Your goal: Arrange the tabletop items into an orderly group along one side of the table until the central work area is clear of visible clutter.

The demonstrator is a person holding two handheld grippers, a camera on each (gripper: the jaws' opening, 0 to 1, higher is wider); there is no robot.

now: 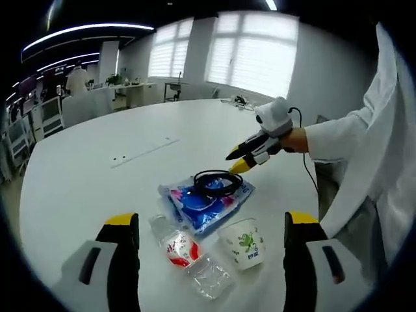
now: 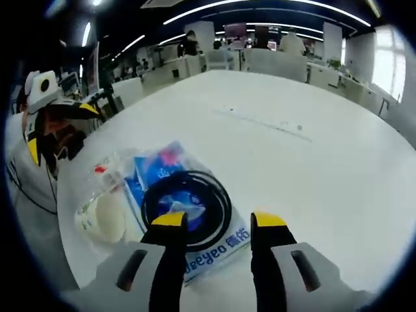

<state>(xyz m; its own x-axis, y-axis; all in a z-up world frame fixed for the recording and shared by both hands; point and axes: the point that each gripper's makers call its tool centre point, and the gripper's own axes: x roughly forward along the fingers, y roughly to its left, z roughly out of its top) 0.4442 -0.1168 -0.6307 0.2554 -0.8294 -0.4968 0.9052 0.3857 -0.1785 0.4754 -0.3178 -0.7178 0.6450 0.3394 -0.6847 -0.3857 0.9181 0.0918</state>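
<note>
since the blue packet, black cable coil, bottle and cup already huddle near the table's near edge, we hover both grippers, left gripper and right gripper, jaws apart, holding nothing, little left.

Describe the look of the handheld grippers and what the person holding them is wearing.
Both grippers have grey bodies and black jaws with yellow tips: the left gripper and right gripper alike. A thin black cable trails from the right gripper's white rounded top. The person wears a white coat with long sleeves.
</note>
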